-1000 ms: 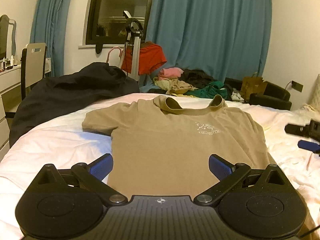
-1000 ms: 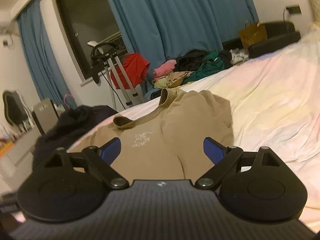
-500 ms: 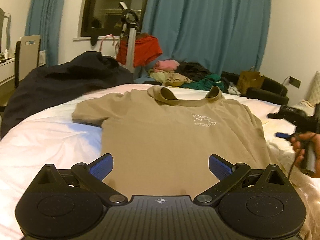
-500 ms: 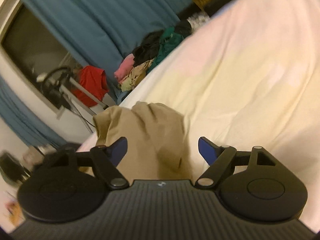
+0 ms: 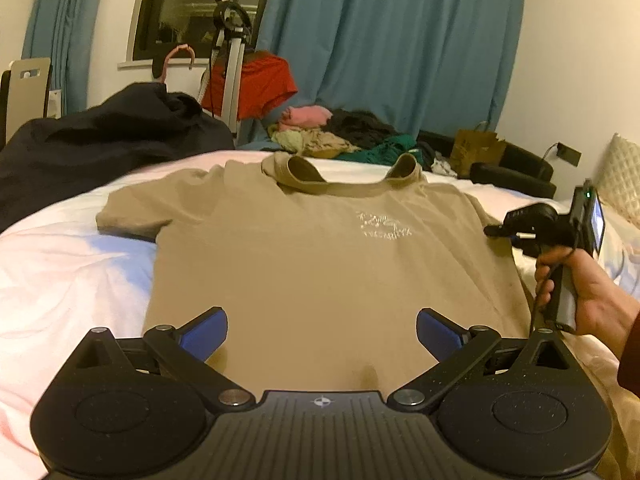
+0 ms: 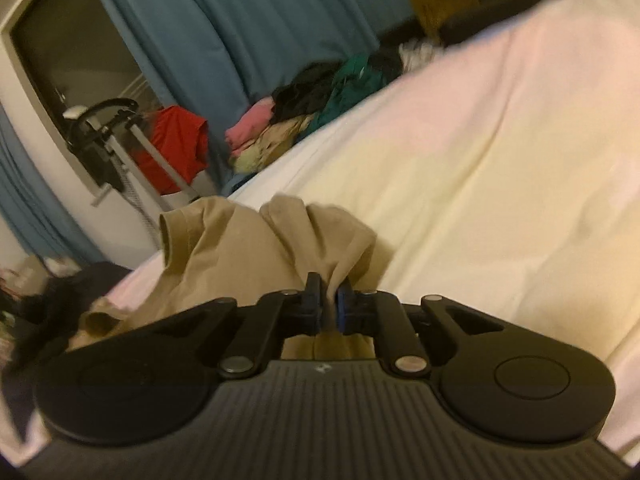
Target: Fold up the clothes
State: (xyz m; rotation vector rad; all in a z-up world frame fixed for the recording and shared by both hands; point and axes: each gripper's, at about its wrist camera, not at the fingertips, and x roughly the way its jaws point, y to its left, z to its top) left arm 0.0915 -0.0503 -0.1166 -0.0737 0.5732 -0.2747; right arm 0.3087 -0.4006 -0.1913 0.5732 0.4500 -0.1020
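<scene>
The tan T-shirt (image 5: pixel 320 264) lies face up and flat on the white bed (image 5: pixel 60 272), collar at 12 o'clock in the left wrist view. It looks light, soft and limp, so it should drape and bunch wherever pinched; seams, sleeves and hem corners seem the best holds. The right gripper (image 6: pixel 328 308) has its 2 fingers clamped on the sleeve at the shirt's 3 o'clock edge, cloth gathered between them. The left gripper (image 5: pixel 322 332) hovers over the hem at 6 o'clock, fingers wide apart. No containers show; loose clothes (image 5: pixel 340 136) are heaped beyond.
</scene>
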